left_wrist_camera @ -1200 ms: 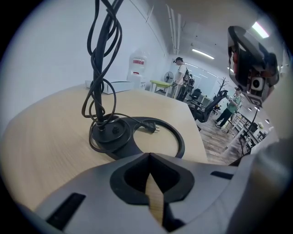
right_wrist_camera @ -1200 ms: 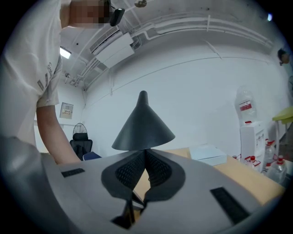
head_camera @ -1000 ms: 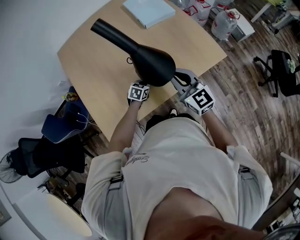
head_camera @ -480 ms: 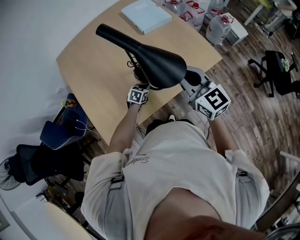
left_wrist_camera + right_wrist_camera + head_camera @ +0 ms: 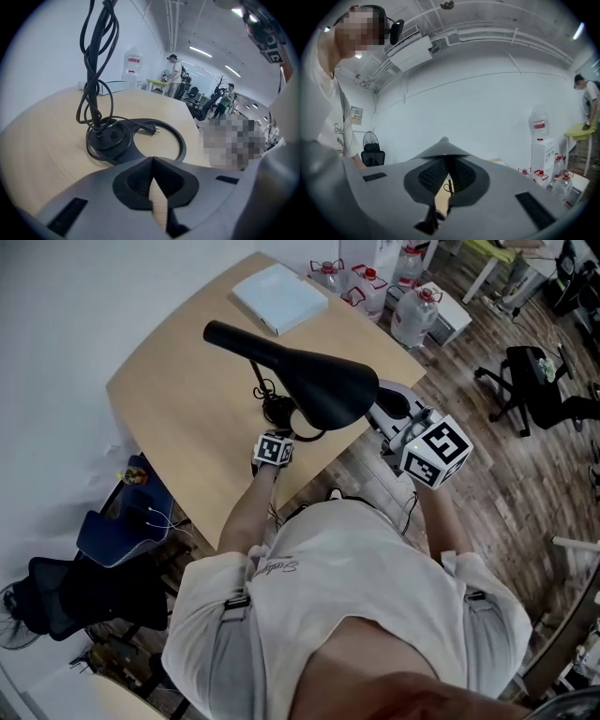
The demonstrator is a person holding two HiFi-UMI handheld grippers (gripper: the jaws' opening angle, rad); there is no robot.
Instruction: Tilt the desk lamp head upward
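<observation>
lamp head (image 5: 323,381), wide end over right gripper (image 5: 386,411), jaws closed, possibly touching

Even ceiling light, sharp frames, strong fisheye edge distortion

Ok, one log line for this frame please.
left gripper: shut, empty, facing lamp base | right gripper: shut, empty, beside lamp head | lamp head: ungripped | cord: coiled above lamp base
</observation>
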